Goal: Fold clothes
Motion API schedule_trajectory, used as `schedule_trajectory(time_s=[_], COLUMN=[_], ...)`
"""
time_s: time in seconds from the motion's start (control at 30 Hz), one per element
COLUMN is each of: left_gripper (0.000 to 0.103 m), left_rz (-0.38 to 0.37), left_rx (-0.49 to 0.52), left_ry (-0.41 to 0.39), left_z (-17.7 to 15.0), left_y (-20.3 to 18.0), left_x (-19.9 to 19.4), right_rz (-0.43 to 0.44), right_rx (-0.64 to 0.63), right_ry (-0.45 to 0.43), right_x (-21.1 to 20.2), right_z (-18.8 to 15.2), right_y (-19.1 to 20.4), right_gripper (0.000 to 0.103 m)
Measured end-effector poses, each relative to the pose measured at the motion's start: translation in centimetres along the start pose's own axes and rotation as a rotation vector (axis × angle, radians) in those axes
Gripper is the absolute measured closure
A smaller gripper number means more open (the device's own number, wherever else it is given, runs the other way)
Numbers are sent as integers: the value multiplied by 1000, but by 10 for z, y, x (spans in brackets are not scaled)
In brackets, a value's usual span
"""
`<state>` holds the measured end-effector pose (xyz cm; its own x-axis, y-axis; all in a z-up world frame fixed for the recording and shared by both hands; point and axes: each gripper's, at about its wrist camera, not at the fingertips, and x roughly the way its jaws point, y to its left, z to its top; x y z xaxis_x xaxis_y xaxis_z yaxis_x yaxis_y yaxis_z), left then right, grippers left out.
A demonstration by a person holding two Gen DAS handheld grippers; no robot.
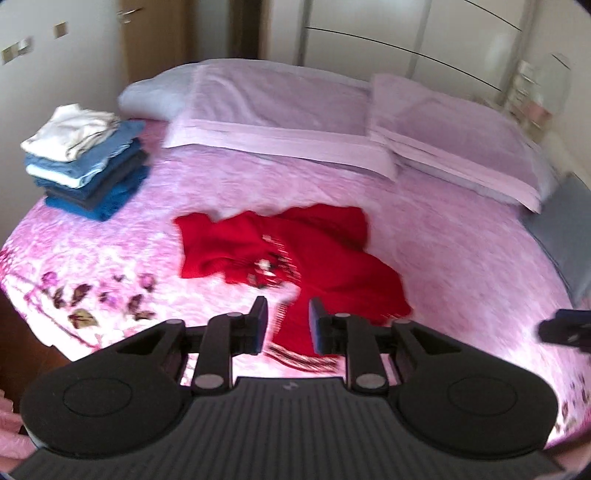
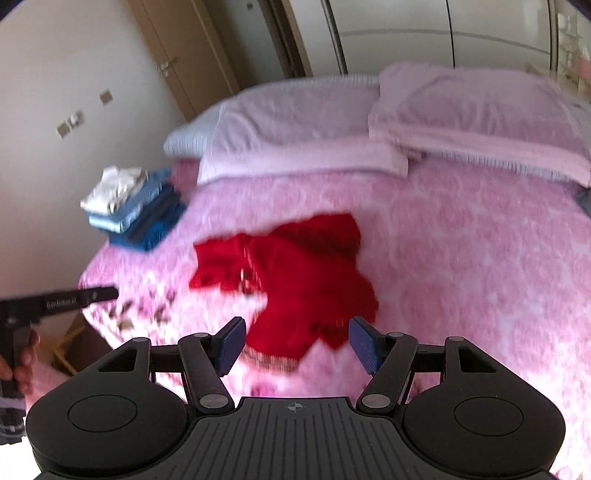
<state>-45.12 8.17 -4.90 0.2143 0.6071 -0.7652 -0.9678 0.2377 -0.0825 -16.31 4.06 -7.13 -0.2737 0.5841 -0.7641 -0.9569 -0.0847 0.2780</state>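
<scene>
The crumpled red knitted garment [image 1: 295,266] lies unfolded in the middle of the bed, on the glossy pink floral bedspread [image 1: 461,280]. Its shape is hard to read: sleeves and body bunch over one another, and a patterned band of dark and pale motifs across it is smeared by blur. A striped hem at its near edge is partly hidden behind the left gripper [image 1: 287,325], whose dark blue ribbed pads stand a narrow gap apart with nothing pinched between them; the garment shows through the gap but lies below, untouched. The right gripper [image 2: 297,341] hovers over the same near edge with its jaws spread wide and empty. In the right wrist view a hand [image 2: 20,363] at the left edge grips the other tool's black handle, mostly cut off.

Far left on the bed sits a neat stack of folded clothes [image 1: 86,162], blue layers with a rumpled white piece on top. Along the far side lie two pale lilac pillows [image 1: 280,110] with flat bordered edges, soft and slightly creased. A grey flat item [image 1: 561,229] at the right edge of the bed is cut off and I cannot tell what it is. Beyond stand a wooden door [image 2: 177,55] and white wardrobe fronts [image 1: 388,33].
</scene>
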Motion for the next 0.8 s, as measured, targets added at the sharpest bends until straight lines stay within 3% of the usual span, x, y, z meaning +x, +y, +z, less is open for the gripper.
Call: schedule_trajectory(time_s=[0.2,0.53,0.8], left_gripper=[78,72,69], left_rz=[-26,37,69], left_rx=[78,115,172], left_ry=[20,96,59], left_z=[-33,-108,-127], left_y=[-48,-76,-84], left_x=[-14,-55,-76], right_rz=[-40,-72,-71], right_rx=[-38,-3,-2], right_ry=[23,112,114], right_x=[-36,-64,-76], right_z=[-46,-129,-151], right_y=[1,2,12], right_gripper=[38,38,38])
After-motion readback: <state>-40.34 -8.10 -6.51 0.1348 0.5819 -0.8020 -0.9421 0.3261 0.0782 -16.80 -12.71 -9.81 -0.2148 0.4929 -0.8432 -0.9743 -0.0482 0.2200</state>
